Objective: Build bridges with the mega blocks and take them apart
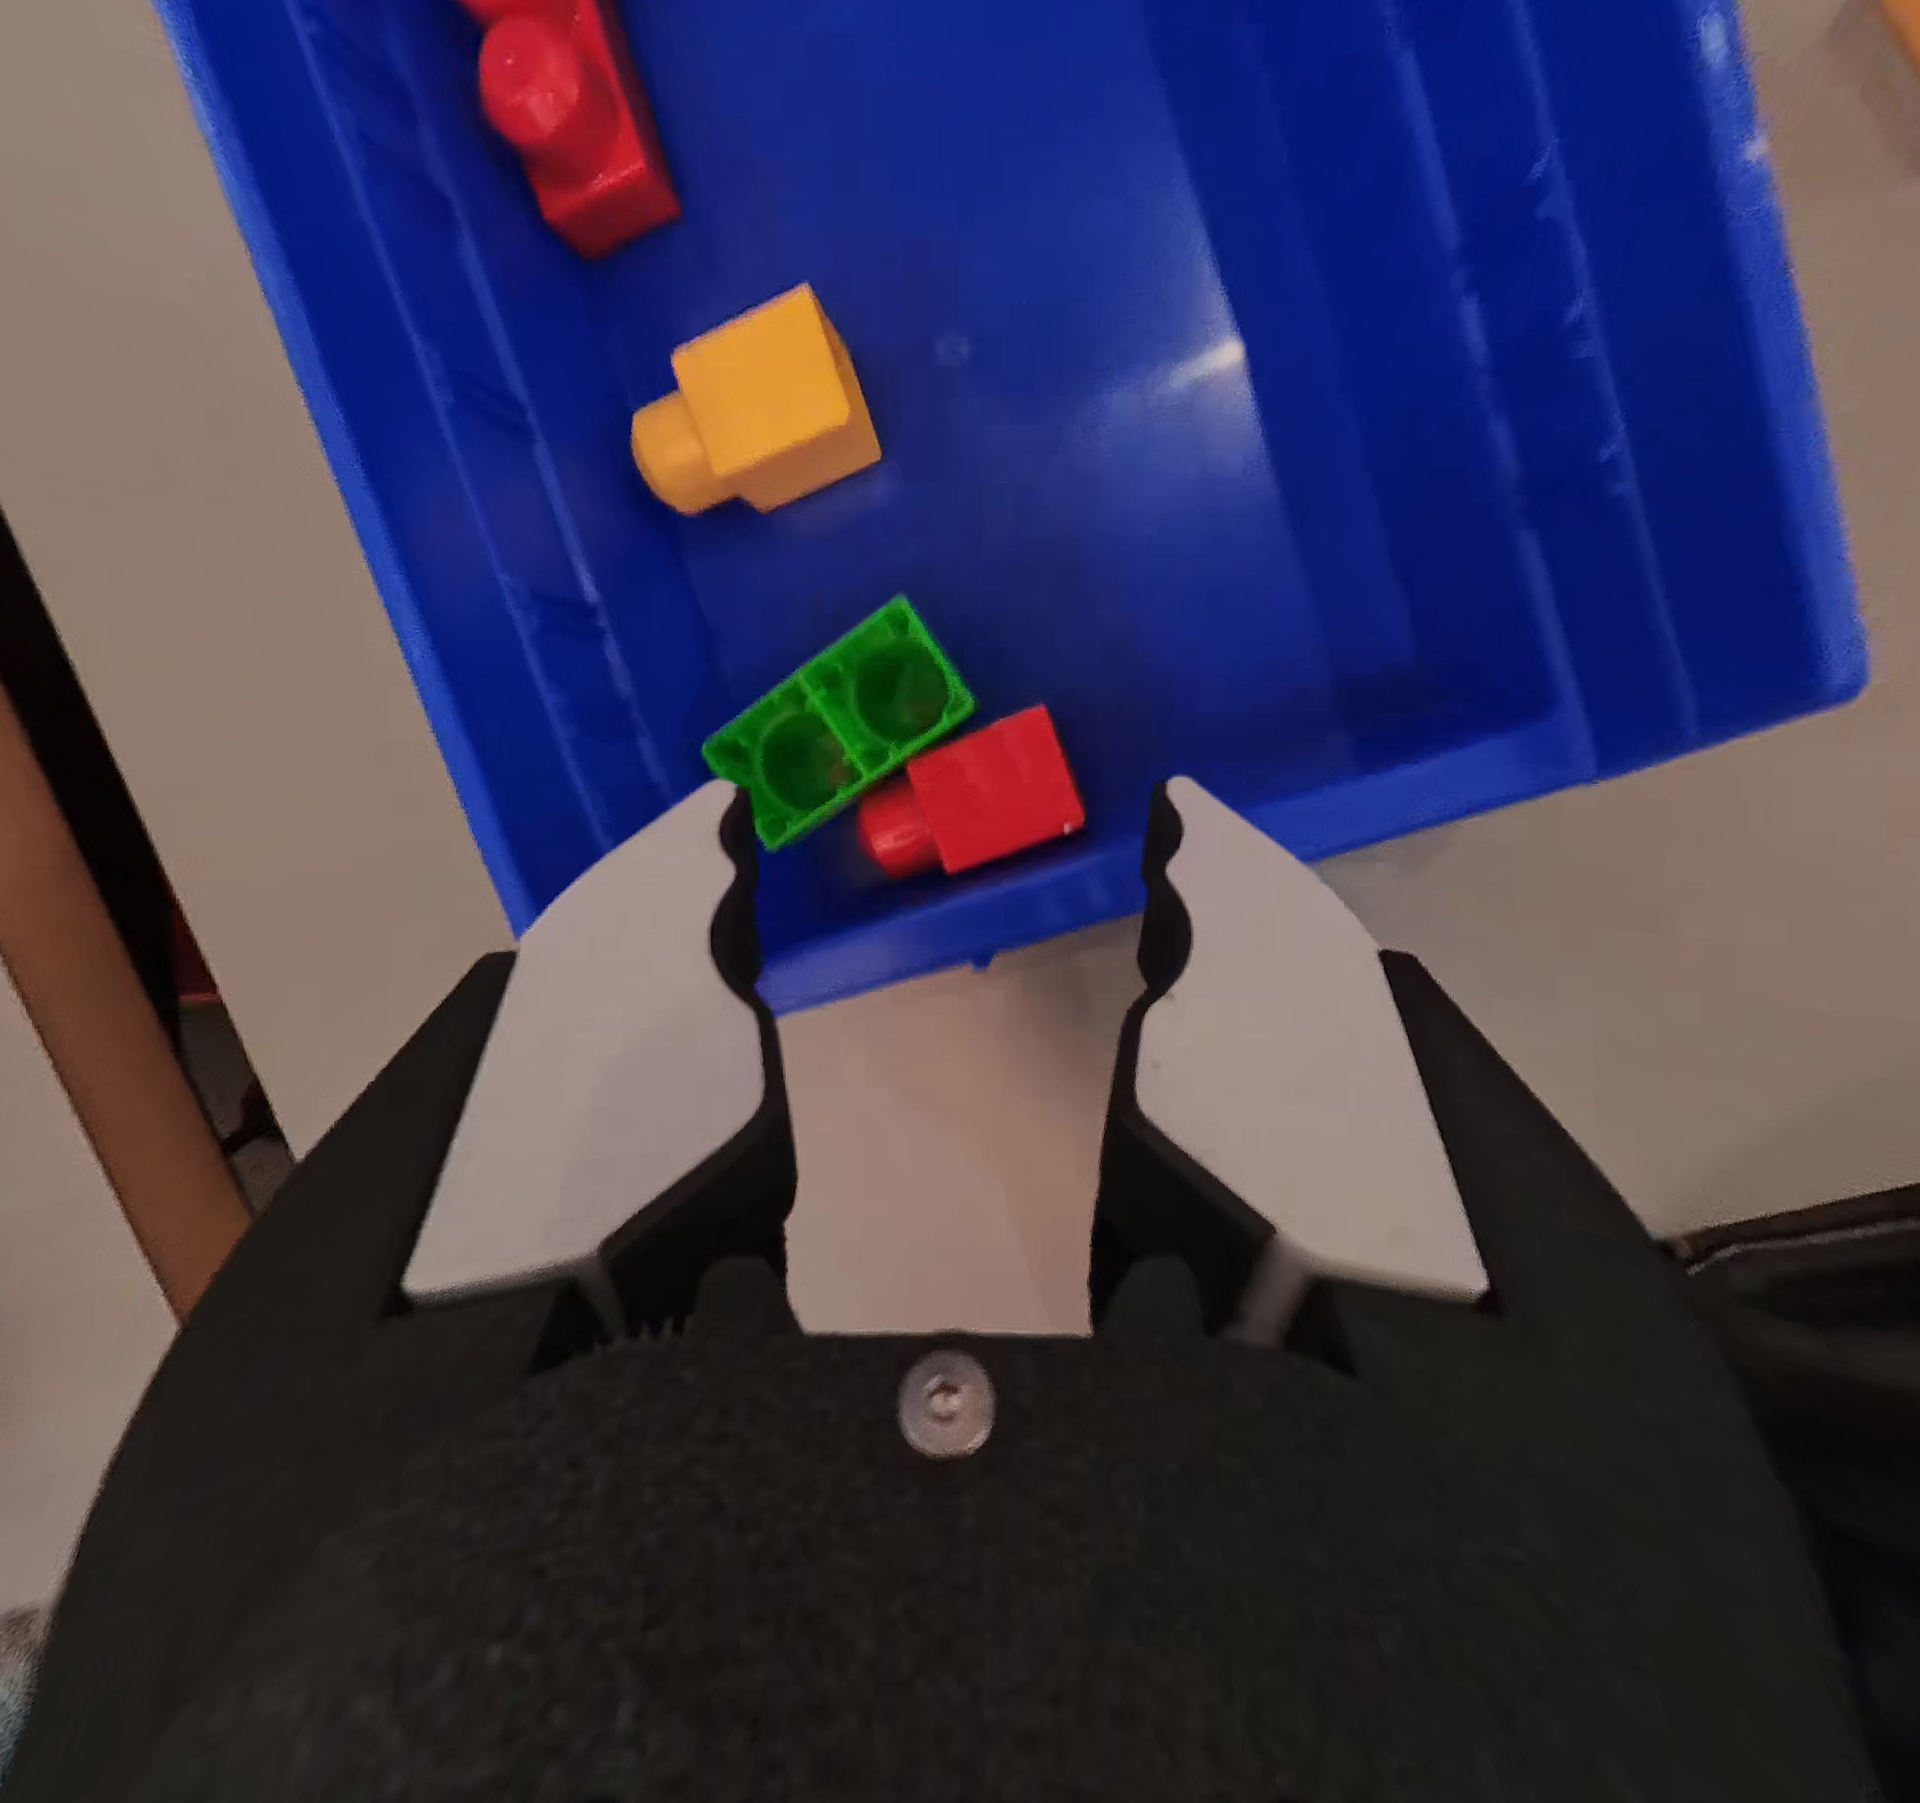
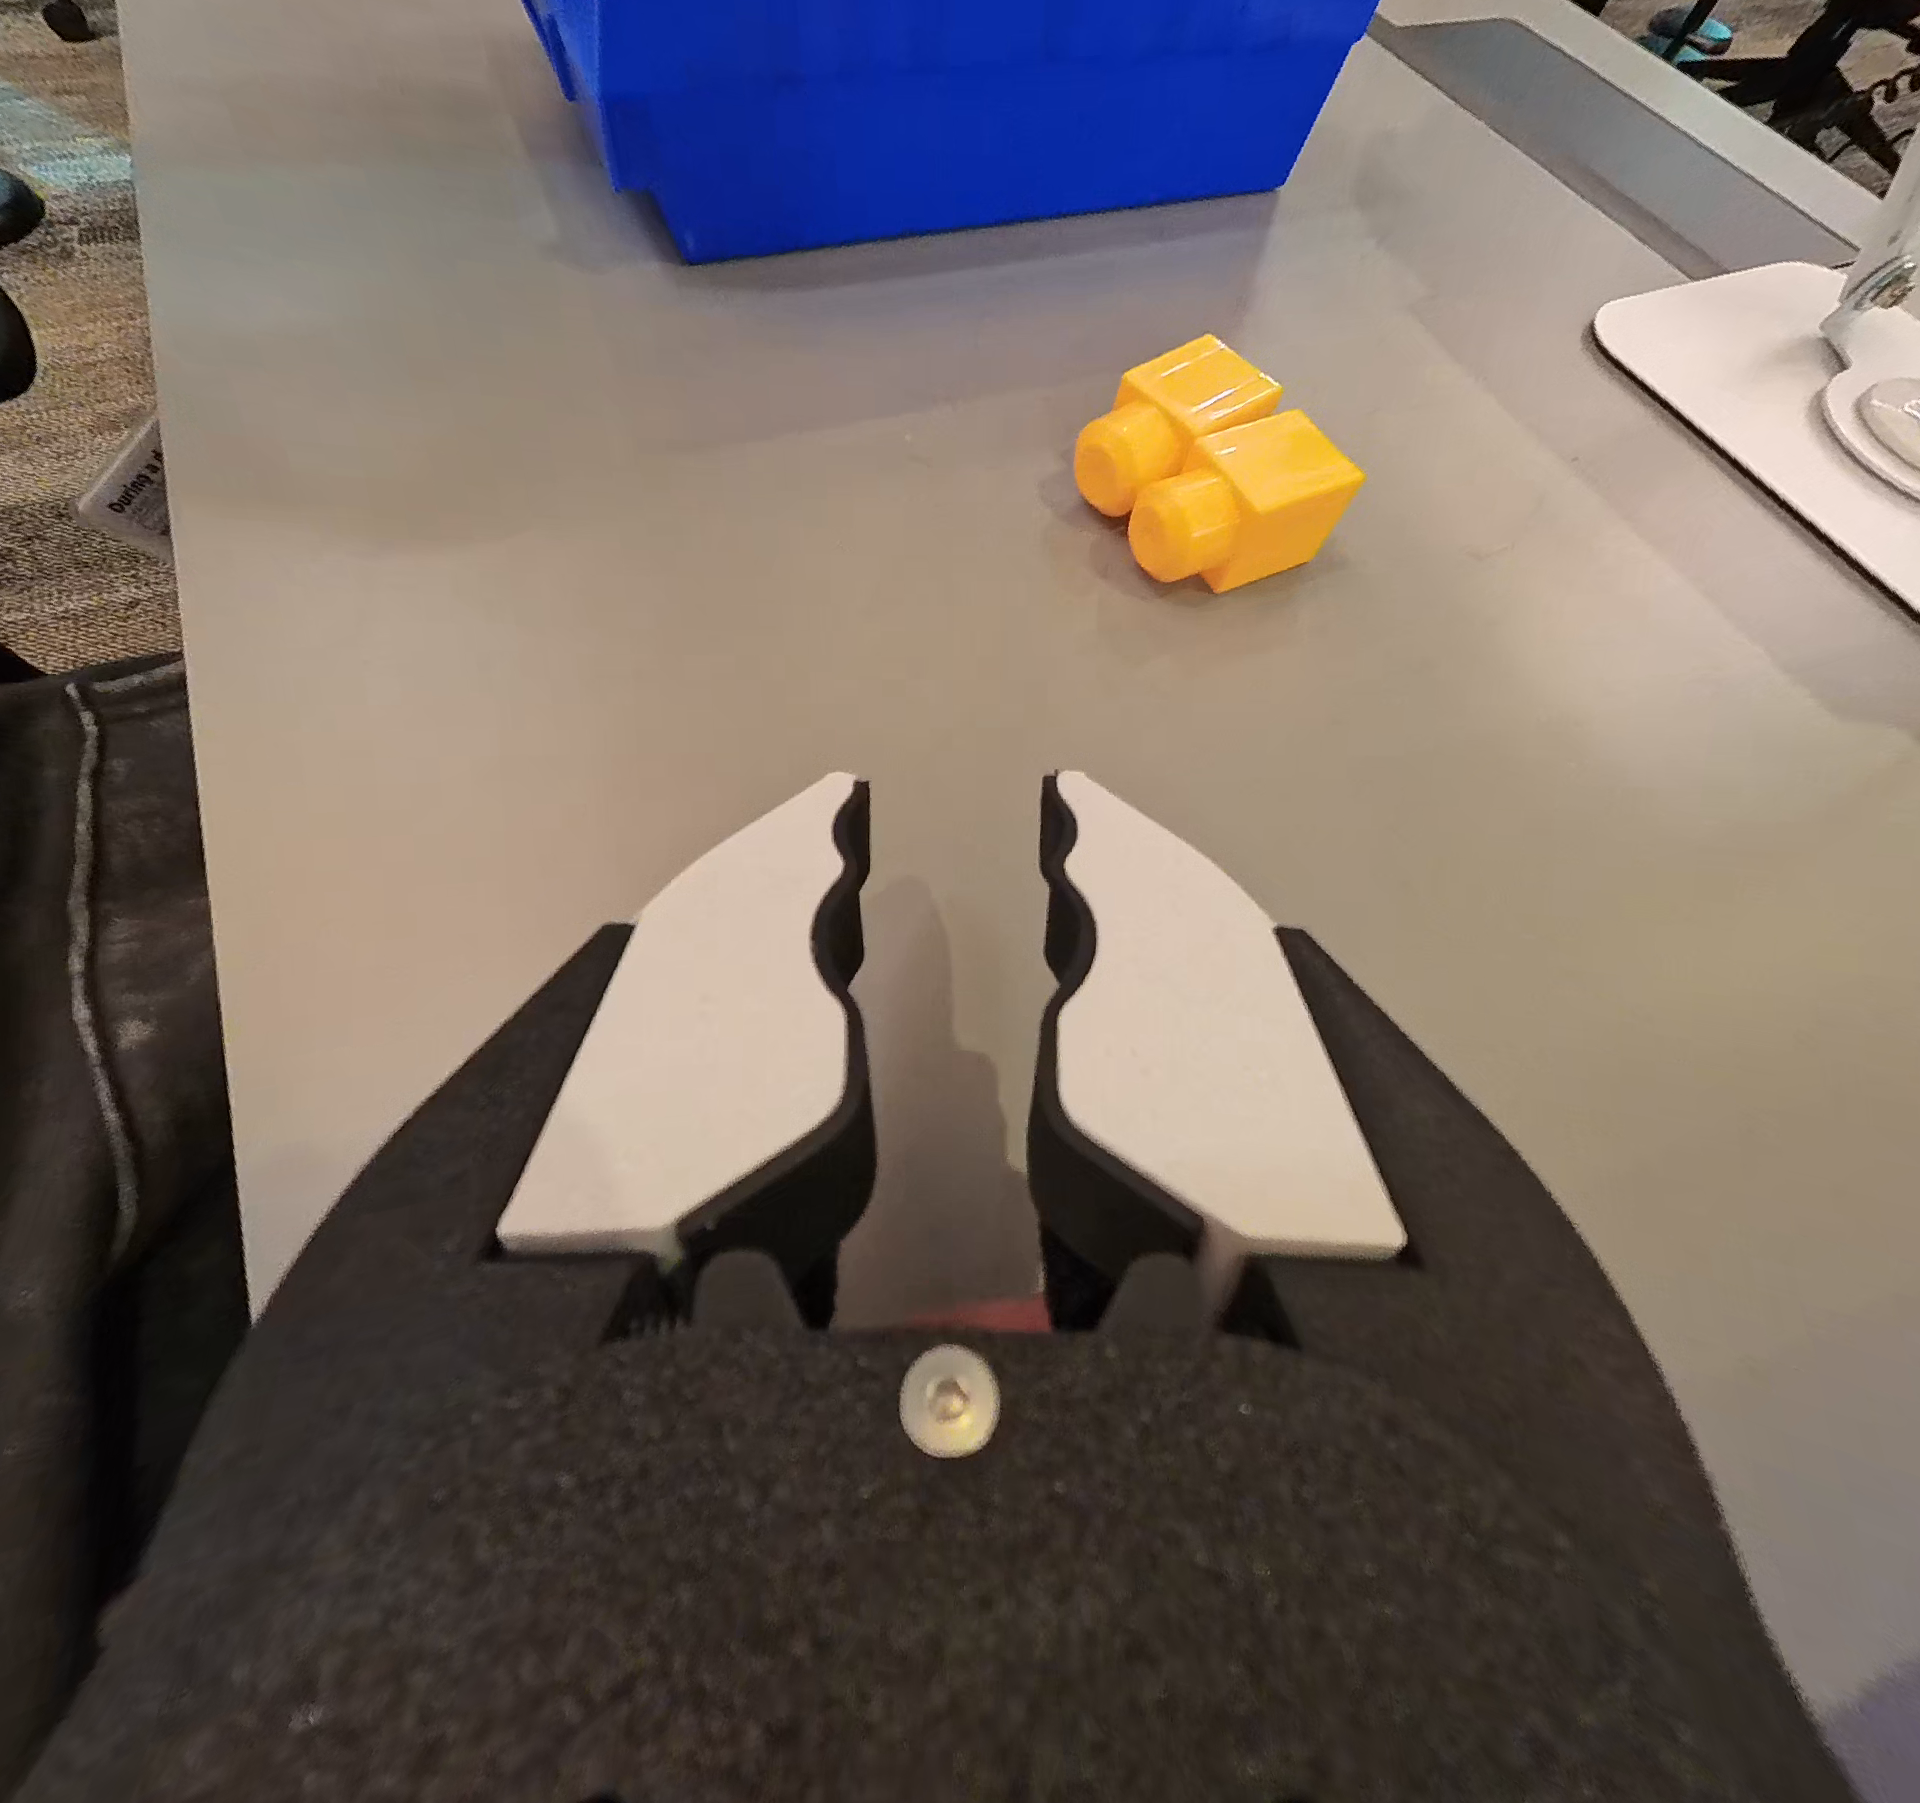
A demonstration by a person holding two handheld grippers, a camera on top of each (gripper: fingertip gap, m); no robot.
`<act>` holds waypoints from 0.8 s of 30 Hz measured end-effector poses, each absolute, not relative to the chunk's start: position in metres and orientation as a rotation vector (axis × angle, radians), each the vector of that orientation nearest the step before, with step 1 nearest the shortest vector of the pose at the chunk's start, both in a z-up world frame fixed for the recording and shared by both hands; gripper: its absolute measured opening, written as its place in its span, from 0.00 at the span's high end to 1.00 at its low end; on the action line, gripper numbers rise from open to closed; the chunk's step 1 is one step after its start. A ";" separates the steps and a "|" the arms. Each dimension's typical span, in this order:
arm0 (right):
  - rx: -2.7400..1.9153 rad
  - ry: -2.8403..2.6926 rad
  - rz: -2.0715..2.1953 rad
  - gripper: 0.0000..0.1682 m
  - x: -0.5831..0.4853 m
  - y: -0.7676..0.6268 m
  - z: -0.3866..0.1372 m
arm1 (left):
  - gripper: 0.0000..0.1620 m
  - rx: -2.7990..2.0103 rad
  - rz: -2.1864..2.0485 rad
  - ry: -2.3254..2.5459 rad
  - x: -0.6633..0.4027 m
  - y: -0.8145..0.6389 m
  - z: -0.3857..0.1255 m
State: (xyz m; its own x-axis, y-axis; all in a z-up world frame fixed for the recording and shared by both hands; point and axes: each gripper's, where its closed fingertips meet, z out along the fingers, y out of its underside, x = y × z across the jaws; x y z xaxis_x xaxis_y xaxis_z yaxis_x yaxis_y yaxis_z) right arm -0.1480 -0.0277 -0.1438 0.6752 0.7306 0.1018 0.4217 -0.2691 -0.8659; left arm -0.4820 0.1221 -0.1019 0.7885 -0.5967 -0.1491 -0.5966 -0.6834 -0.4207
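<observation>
A plain grey counter point(image 2: 623, 527) carries everything here, with patterned carpet beyond its edge. The blue bin point(image 1: 1351, 403) sits on it as the main landmark. Inside the bin, along one wall, lie four blocks: a red two-stud block point(image 1: 561, 80) at the far end, a yellow one-stud block point(image 1: 764, 403) on its side midway, and at the near corner a green two-stud block point(image 1: 842, 719) turned hollow side up, touching a red one-stud block point(image 1: 982, 792) on its side.

The left tongs point(image 1: 945, 797) hang over the bin's near corner, spread wide and holding nothing, one tip just beside the green block.

Outside the bin, near its front wall, a yellow two-stud block point(image 2: 1221, 460) lies on its side on the counter. The right tongs point(image 2: 956, 792) hover on the near side of it, well apart from the bin, parted a little and empty. A white base plate point(image 2: 1725, 403) rests off to the bin's right.
</observation>
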 end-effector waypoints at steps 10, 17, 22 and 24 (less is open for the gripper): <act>-1.900 -0.910 0.377 0.82 -0.147 -0.028 -0.143 | 0.57 -2.474 0.291 1.026 -0.436 0.265 -0.115; -1.899 -0.908 0.369 0.82 -0.144 -0.027 -0.143 | 0.64 -2.635 0.670 1.066 -0.465 0.318 -0.160; -1.908 -0.910 0.368 0.82 -0.142 -0.026 -0.146 | 0.74 -2.642 0.817 1.087 -0.475 0.320 -0.175; -1.908 -0.910 0.371 0.82 -0.142 -0.025 -0.146 | 0.76 -2.635 0.740 1.075 -0.468 0.318 -0.174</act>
